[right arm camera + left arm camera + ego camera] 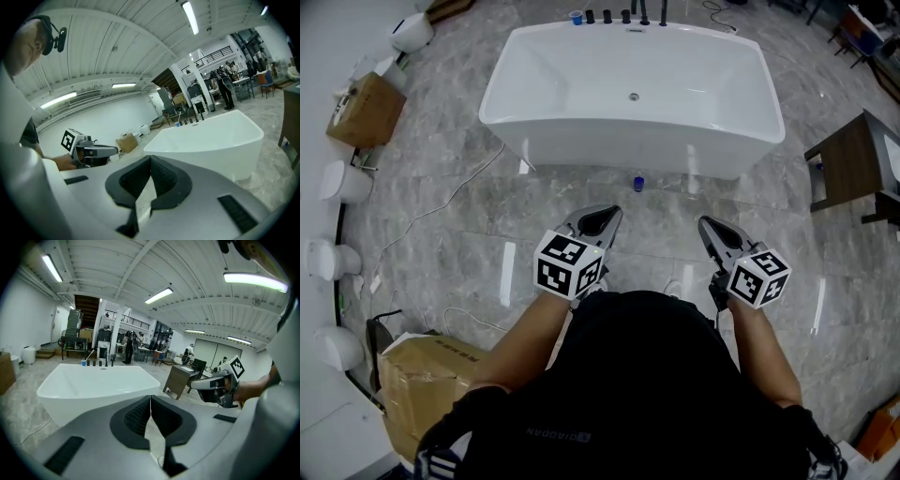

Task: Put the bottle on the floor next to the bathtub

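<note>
Head view — bottle [638, 183] beside bathtub [609, 145]; left gripper [613, 212], right gripper [705, 224] closed (both empty).

Head view looks steeply down — both gripper views face forward, apparently low, sharing the bathtub [633, 94].

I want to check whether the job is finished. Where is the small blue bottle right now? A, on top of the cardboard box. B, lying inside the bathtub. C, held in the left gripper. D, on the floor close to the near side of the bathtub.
D: the head view shows the small blue bottle standing on the floor just in front of the bathtub.
</note>
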